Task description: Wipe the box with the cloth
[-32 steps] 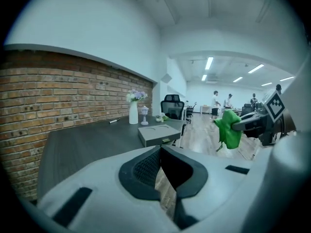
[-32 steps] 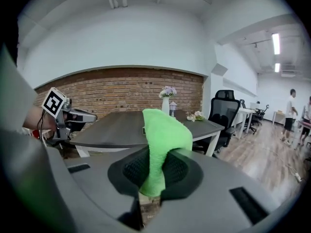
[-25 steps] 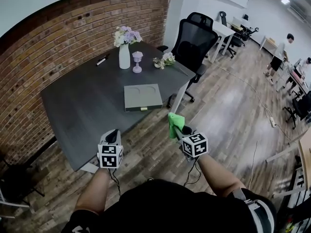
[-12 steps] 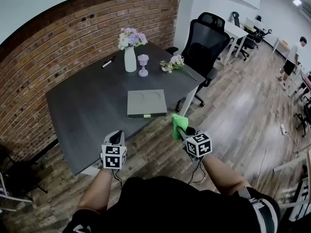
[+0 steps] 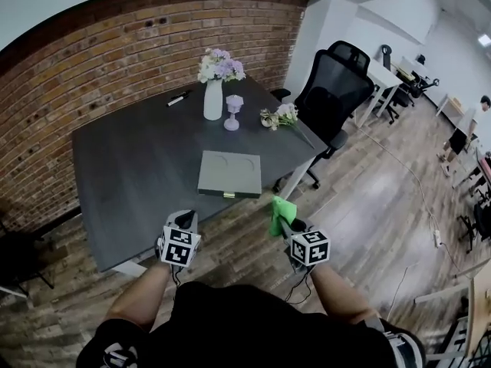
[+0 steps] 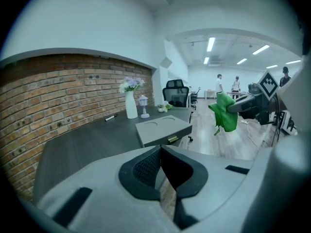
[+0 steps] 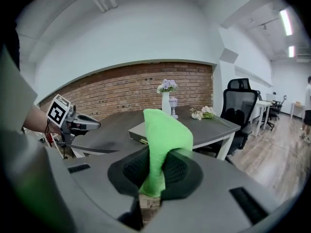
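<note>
A flat grey box (image 5: 229,173) with a small brass latch lies near the front edge of the dark table (image 5: 130,175); it also shows in the left gripper view (image 6: 163,128) and the right gripper view (image 7: 138,129). My right gripper (image 5: 280,217) is shut on a bright green cloth (image 5: 281,211) (image 7: 163,142), held in the air off the table's front edge, short of the box. My left gripper (image 5: 182,221) hangs at the table's front edge, jaws together with nothing between them (image 6: 160,171).
A white vase of flowers (image 5: 214,90), a small lilac stand (image 5: 233,112), a flower sprig (image 5: 279,116) and a marker (image 5: 179,98) sit at the table's far side. A black office chair (image 5: 334,98) stands to the right. A brick wall runs behind. People stand far off.
The view has shifted so the table and box sit more centred. Both grippers stay side by side before the table edge, the cloth still held in the right one.
</note>
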### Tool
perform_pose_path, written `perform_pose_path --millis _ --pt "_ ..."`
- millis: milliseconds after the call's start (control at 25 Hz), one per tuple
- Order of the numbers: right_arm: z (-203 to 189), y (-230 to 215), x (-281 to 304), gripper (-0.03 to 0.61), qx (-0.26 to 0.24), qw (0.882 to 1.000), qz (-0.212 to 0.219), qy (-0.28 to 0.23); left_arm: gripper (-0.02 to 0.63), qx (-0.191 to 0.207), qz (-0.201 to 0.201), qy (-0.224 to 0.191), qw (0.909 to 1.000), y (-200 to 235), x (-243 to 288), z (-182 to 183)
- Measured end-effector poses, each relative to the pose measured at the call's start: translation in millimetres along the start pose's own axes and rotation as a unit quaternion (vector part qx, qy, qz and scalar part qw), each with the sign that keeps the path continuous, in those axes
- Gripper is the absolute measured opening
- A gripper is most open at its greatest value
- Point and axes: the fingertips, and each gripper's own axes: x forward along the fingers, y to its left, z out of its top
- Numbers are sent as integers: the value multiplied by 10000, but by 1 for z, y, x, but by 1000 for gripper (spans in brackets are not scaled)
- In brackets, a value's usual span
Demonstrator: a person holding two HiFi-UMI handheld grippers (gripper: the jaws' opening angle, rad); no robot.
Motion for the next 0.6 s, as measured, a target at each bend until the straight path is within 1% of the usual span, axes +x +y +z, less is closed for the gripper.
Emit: perform_pose_path --millis 120,240,400,480,600 --pt "-1 1 7 43 -3 10000 57 -18 8 235 27 34 9997 1 2 -2" --pt "0 8 18 43 -6 9998 182 -21 8 174 74 79 9998 8 -1 -5" --pt "9 19 38 43 -107 9994 327 -54 8 112 -59 218 9997 16 5 -16" --pt "8 19 45 43 -118 9993 355 -25 8 45 -83 254 9996 19 14 -21" --pt "8 15 52 43 64 9995 293 28 8 -28 -137 297 9995 21 27 -16"
